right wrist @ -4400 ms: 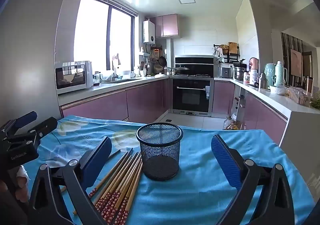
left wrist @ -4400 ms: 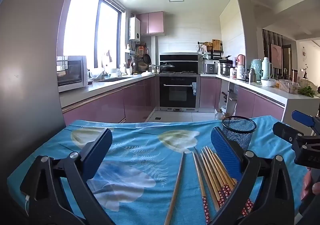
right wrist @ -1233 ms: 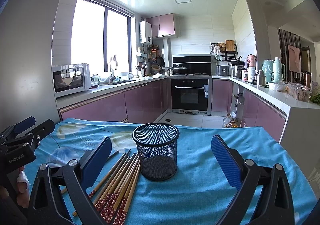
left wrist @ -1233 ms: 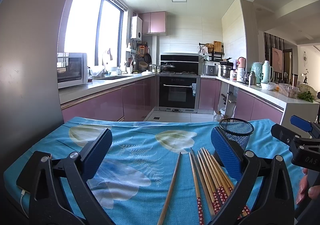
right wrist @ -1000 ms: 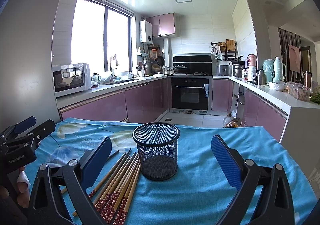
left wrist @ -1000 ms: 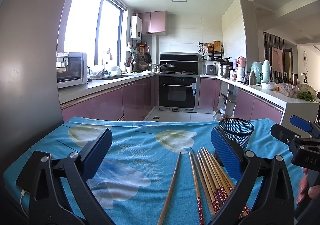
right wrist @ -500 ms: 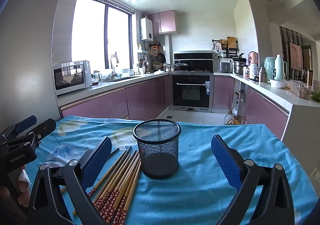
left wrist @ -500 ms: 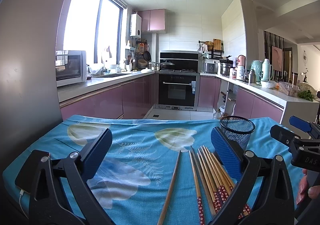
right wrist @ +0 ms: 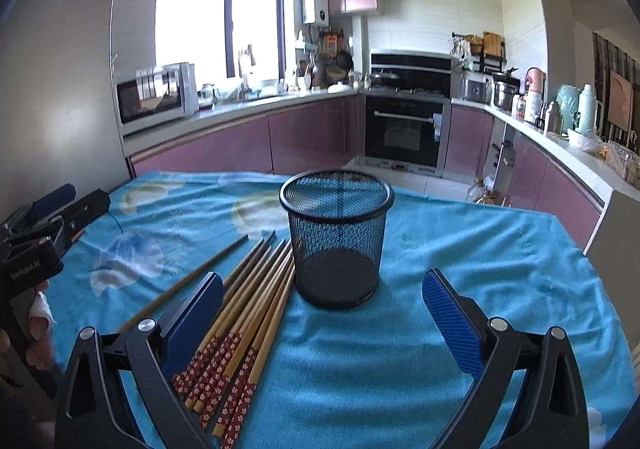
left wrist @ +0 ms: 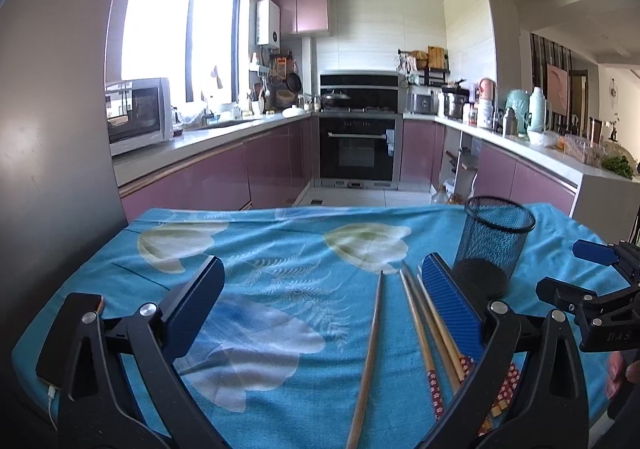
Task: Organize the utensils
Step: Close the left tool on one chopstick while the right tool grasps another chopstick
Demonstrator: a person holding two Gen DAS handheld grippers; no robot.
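Note:
A black mesh cup (right wrist: 336, 237) stands upright on the blue cloth; in the left wrist view the mesh cup (left wrist: 494, 245) sits at the right. Several wooden chopsticks (right wrist: 244, 313) with red flowered ends lie bundled just left of it. One plain chopstick (left wrist: 368, 353) lies apart, left of the bundle (left wrist: 430, 333). My left gripper (left wrist: 324, 305) hangs open over the single chopstick, holding nothing. My right gripper (right wrist: 324, 317) stands open in front of the cup, its left finger (right wrist: 192, 317) above the bundle. Each gripper also shows at the other view's edge.
The table is draped in a blue flowered cloth (left wrist: 280, 269), its far edge dropping toward the kitchen floor. Behind are purple cabinets, an oven (left wrist: 358, 145), a microwave (right wrist: 154, 95) on the left counter, and a grey wall close on the left.
Both grippers have tilted down and moved closer to the table. The cup now appears larger and nearer in the right wrist view. Nothing was grasped.

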